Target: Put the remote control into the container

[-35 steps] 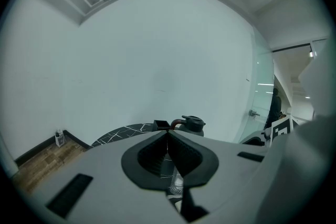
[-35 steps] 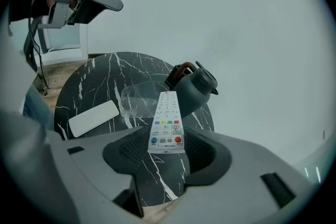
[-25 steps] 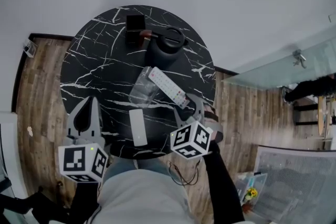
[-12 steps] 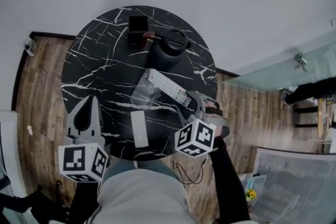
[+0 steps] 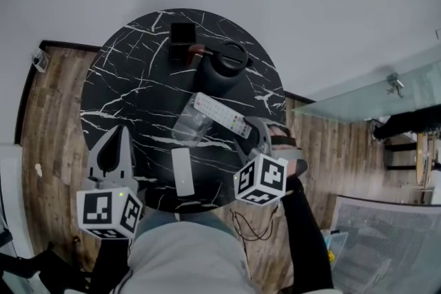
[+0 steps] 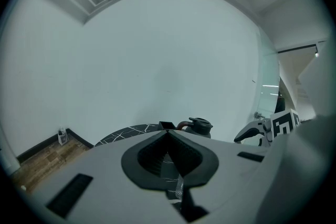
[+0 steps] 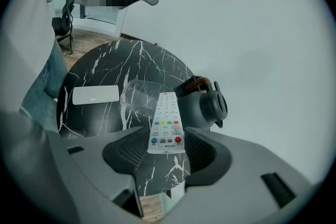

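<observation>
My right gripper point(image 5: 249, 136) is shut on the button end of a long white remote control point(image 5: 220, 113), held above the black marble table point(image 5: 131, 86). The remote's far end reaches over a clear plastic container point(image 5: 187, 124) standing mid-table. In the right gripper view the remote point(image 7: 166, 120) sits between the pads, pointing at the container point(image 7: 136, 94). My left gripper point(image 5: 114, 141) hovers over the table's near left edge, shut and empty; in the left gripper view point(image 6: 169, 134) its tips meet.
A black kettle point(image 5: 224, 65) stands just behind the container, with a small black box point(image 5: 181, 34) and a reddish-brown item beside it. A flat white rectangular object point(image 5: 182, 171) lies near the table's front edge. Wood floor surrounds the table.
The right gripper has rolled and shifted slightly right, so the remote now lies flatter across the picture with its far end above the container. The left gripper has not moved.
</observation>
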Demonstrator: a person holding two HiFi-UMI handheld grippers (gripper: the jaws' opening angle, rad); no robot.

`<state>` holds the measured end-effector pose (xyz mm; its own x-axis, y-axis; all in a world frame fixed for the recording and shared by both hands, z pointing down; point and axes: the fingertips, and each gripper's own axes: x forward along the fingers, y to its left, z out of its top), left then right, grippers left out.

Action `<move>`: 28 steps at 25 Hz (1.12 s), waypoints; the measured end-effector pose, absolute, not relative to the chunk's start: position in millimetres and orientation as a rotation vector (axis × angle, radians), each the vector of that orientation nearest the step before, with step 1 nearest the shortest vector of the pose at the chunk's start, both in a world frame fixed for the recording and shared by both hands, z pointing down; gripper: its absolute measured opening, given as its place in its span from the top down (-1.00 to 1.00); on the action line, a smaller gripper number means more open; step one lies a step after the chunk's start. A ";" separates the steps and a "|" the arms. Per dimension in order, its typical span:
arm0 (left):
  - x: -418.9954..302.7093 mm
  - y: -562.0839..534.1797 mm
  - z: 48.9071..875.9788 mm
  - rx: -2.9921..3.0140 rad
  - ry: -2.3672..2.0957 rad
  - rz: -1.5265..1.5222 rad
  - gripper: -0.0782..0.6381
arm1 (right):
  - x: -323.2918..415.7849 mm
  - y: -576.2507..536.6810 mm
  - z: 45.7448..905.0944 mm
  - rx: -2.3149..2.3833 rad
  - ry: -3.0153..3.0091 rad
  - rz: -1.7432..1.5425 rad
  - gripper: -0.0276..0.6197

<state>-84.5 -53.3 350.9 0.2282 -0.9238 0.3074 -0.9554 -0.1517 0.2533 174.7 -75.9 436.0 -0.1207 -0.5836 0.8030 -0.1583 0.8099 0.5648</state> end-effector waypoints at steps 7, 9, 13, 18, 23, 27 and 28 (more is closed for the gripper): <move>-85.7 -56.4 350.3 2.112 -1.742 0.103 0.75 | 173.9 -80.4 432.1 0.432 -1.633 -0.482 0.25; -86.3 -56.9 351.1 2.108 -1.743 0.104 0.75 | 172.2 -82.4 431.5 0.406 -1.628 -0.492 0.25; -85.5 -58.2 350.9 2.110 -1.739 0.103 0.75 | 163.6 -87.2 432.5 0.365 -1.631 -0.504 0.25; -86.7 -58.4 352.5 2.099 -1.743 0.102 0.75 | 153.2 -92.5 436.5 0.329 -1.639 -0.509 0.25; -89.4 -60.6 353.5 2.089 -1.748 0.102 0.75 | 150.0 -96.4 441.3 0.298 -1.637 -0.504 0.25; -90.7 -62.4 354.3 2.082 -1.752 0.102 0.75 | 147.7 -99.6 444.9 0.280 -1.639 -0.500 0.25; -90.8 -63.0 354.5 2.082 -1.752 0.103 0.75 | 147.0 -100.3 445.6 0.276 -1.639 -0.500 0.25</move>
